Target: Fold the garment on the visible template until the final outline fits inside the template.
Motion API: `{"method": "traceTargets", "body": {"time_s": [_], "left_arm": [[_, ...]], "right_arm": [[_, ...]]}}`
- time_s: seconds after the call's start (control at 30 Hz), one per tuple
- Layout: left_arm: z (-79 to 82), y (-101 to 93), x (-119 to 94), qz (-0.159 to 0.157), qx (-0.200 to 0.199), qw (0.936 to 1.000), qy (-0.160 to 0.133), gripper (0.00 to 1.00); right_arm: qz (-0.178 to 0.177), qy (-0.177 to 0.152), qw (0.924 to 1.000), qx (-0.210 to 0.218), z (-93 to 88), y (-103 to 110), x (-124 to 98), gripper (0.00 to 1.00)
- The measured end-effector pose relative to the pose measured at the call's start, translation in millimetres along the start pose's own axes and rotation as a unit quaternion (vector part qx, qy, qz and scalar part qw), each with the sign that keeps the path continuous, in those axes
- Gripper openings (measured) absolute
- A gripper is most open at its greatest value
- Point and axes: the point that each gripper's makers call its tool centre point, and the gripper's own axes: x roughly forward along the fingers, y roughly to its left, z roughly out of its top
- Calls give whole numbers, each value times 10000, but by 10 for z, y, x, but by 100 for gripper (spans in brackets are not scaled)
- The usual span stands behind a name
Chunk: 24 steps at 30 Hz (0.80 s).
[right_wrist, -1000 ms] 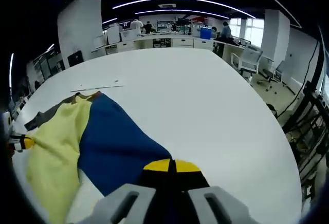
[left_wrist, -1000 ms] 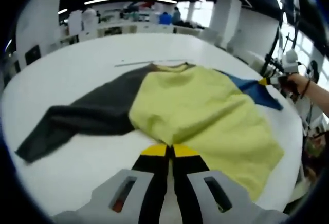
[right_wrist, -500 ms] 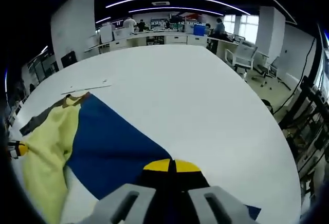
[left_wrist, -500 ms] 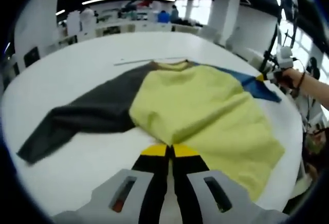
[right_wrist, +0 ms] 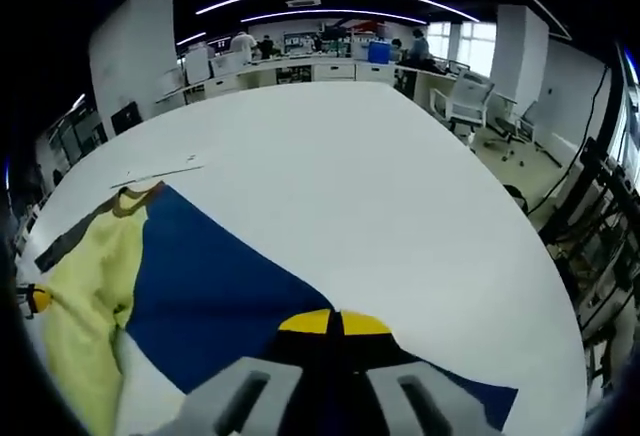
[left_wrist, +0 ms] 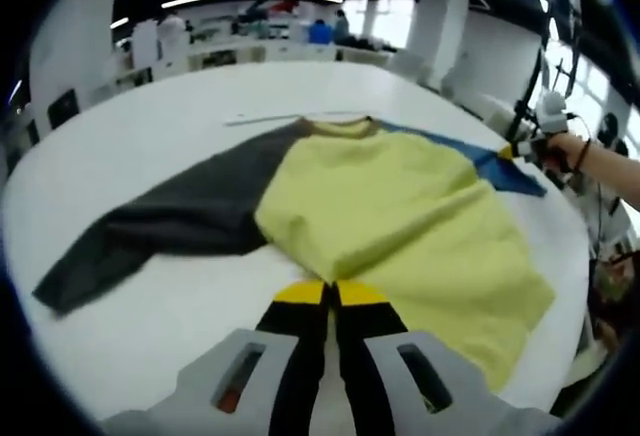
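You are at the start: the garment [left_wrist: 400, 206] lies spread on the white worktop [left_wrist: 180, 136], and no fold shows yet. Its yellow body [left_wrist: 410, 226] is flat with some wrinkles, the dark sleeve [left_wrist: 170, 221] stretches away to one side, and the blue sleeve [right_wrist: 215, 291] to the other.

Your left tongs [left_wrist: 330, 293] are closed, their yellow tips together at the near hem of the body; whether cloth sits between them I cannot tell. Your right tongs [right_wrist: 334, 323] are also closed, over the blue sleeve, and from the way that sleeve is drawn out flat toward them they look to be gripping it. In the left gripper view they show at the far end of the blue sleeve [left_wrist: 505, 154], held in your hand [left_wrist: 565, 151].

A thin pale line [right_wrist: 160, 169] lies on the worktop just beyond the collar [right_wrist: 140, 199]; the template outline I cannot make out otherwise.

Everything is still ahead of you: both sleeves need bringing in over the body, then the body needs folding down until it fits.
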Motion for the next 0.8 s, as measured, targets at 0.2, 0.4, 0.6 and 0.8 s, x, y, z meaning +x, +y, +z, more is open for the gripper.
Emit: {"method": "traceTargets", "body": {"time_s": [0.2,0.4,0.6,0.8], "left_arm": [[13,14,-91,32,163,9998,-67,10],[-3,-28,-244,-54,408,9991,-81,17],[-70,-63,-387,-190,692,9974,19,21],[-188,-118,-487,-303,797,9963,146,18]], "right_arm": [[136,-233,9996,25,119,114,-113,17],[575,-184,9982,-21,85,395,-236,34],[1154,-39,9931,-191,-34,793,-433,48],[1462,159,9886,-311,-241,1081,-616,52]]}}
